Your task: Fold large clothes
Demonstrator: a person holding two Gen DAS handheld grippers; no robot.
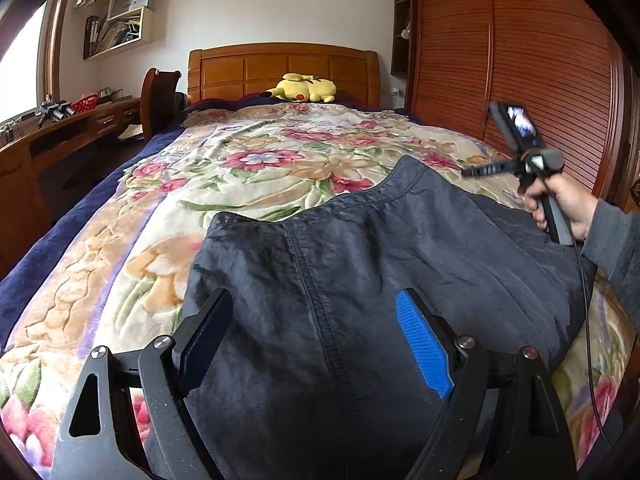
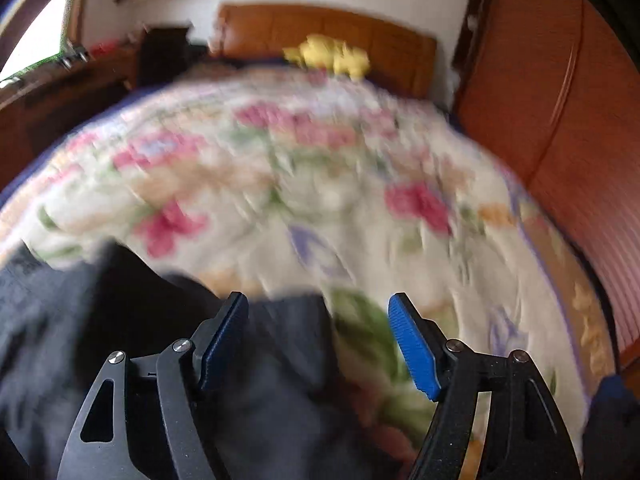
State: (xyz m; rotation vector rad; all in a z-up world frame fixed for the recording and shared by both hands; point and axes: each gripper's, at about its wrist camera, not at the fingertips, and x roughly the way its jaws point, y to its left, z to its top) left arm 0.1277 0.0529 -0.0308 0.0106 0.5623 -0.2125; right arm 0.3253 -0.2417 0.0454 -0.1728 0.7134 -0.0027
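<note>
A dark navy garment [image 1: 340, 280] lies spread on a floral bedspread [image 1: 248, 168], near the foot of a wooden bed; the left gripper [image 1: 316, 344] hovers over it, fingers spread wide, pinching nothing. The right gripper [image 2: 320, 344], in a blurred view, has fingers spread over the garment's edge; a yellow plush toy [image 1: 300, 88] rests by the headboard.

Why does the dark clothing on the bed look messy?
The dark garment lies rumpled on the floral blanket, its far edge wavy, not yet neatly folded. Otherwise nothing looks spilled or broken; the yellow plush toy rests by the headboard.
</note>
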